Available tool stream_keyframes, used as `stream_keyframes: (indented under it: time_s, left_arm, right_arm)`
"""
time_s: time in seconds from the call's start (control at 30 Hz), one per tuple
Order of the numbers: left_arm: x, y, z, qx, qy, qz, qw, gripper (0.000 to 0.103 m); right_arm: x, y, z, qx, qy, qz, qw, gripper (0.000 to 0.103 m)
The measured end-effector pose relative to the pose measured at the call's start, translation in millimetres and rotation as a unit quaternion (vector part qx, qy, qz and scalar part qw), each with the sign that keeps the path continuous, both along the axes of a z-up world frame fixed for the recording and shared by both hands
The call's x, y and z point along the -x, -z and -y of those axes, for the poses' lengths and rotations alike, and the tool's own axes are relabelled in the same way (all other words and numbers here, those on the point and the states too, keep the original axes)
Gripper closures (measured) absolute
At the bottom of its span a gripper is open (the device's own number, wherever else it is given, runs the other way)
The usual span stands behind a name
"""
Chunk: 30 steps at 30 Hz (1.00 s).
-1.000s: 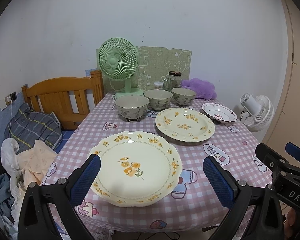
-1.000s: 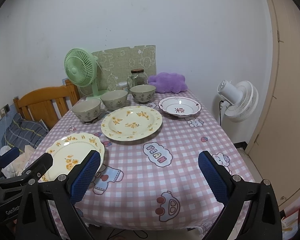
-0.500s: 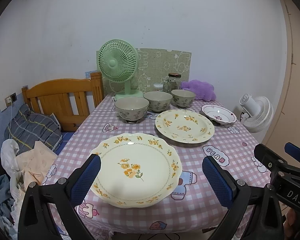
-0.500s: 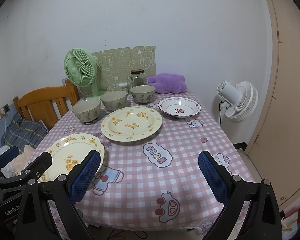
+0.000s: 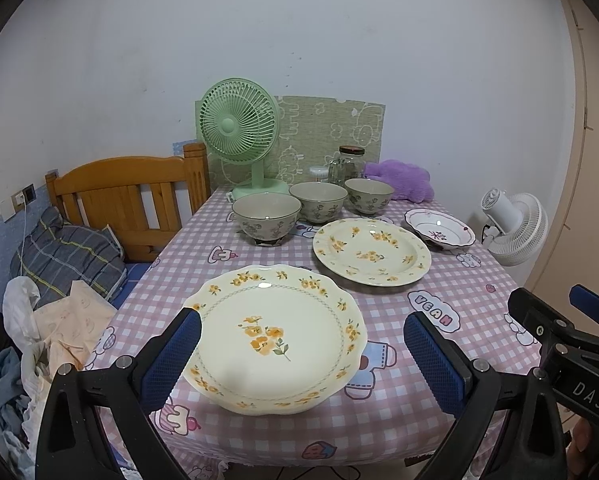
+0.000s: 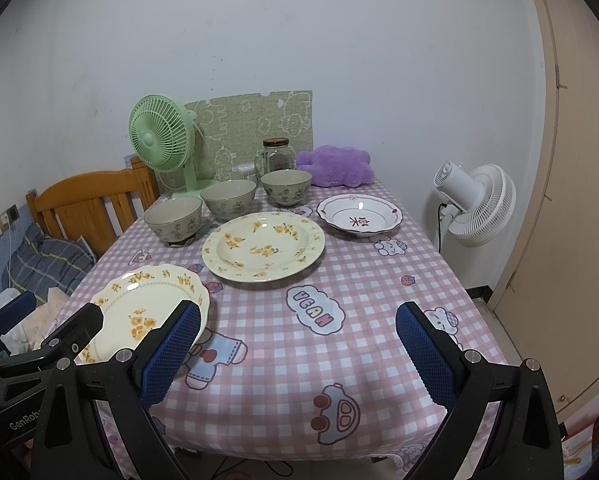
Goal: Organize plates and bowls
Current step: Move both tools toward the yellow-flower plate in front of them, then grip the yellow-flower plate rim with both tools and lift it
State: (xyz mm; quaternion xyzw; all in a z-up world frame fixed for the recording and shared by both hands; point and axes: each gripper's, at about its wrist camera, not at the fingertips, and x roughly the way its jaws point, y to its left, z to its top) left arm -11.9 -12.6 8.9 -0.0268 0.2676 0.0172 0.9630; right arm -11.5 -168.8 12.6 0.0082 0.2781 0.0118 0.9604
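A cream scalloped plate with yellow flowers (image 5: 273, 336) lies at the table's near left; it also shows in the right wrist view (image 6: 139, 312). A round cream flowered plate (image 5: 371, 250) (image 6: 263, 246) lies mid-table. A small white plate with a red mark (image 5: 439, 232) (image 6: 359, 220) lies right of it. Three grey-green flowered bowls (image 5: 266, 214) (image 5: 317, 200) (image 5: 368, 195) stand in a row behind. My left gripper (image 5: 299, 360) is open and empty above the near edge, over the scalloped plate. My right gripper (image 6: 297, 354) is open and empty over bare cloth at the front.
A green desk fan (image 5: 239, 128), a glass jar (image 5: 349, 162) and a purple plush (image 5: 403, 180) stand at the table's back. A wooden chair (image 5: 127, 192) and a pile of clothes (image 5: 47, 312) are to the left. A white fan (image 6: 479, 204) stands right of the table.
Both views have shifted only slightly; the left gripper has eased a little forward. The dishes have not moved.
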Motion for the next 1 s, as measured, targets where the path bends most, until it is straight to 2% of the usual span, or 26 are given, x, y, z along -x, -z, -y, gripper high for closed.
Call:
stream_keyframes:
  time_s: [0.53, 1.0]
  left_arm:
    - [-4.6, 5.5, -17.7, 0.004, 0.0, -0.01, 0.9999, 0.002]
    - [-52.9, 18.1, -57.1, 0.003, 0.002, -0.056, 0.9985, 0.004]
  right_arm:
    - [-4.8, 4.2, -9.2, 0.004, 0.002, -0.011, 1.0, 0.004]
    - [-45.8, 15.7, -52.2, 0.006, 0.008, -0.056, 0.998, 0.004]
